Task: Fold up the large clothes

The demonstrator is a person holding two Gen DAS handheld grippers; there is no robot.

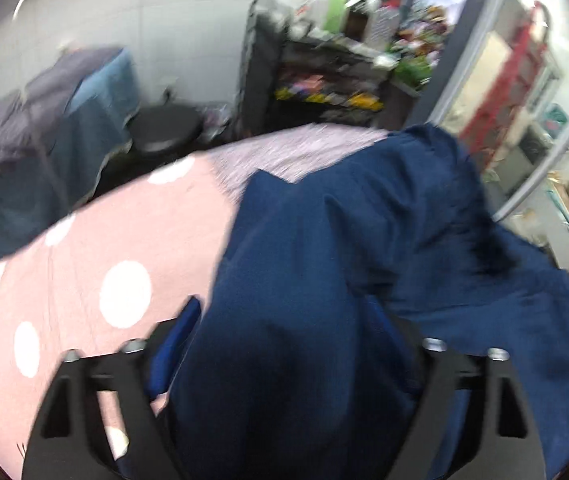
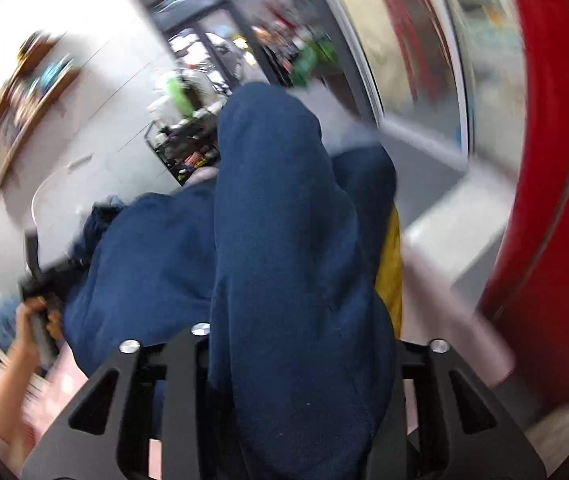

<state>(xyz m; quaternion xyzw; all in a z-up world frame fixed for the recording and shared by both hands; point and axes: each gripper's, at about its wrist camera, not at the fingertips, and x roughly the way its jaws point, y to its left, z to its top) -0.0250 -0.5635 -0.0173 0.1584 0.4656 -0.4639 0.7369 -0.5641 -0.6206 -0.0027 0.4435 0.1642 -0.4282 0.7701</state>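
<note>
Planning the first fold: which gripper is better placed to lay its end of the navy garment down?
Probably left: the left gripper holds the navy garment low over the pink dotted sheet; the right gripper's view shows mostly room.

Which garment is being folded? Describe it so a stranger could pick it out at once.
Start at the pink bedsheet with white polka dots. The garment is the big navy sweatshirt heaped on its right side, its thick fabric bunched in both the left claw and the right claw. It is the only dark blue fleecy piece; the grey-blue bedding behind lies on another surface.

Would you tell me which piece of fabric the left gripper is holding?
The navy garment, draped over the left gripper; the pink polka-dot sheet lies flat beneath.
</note>
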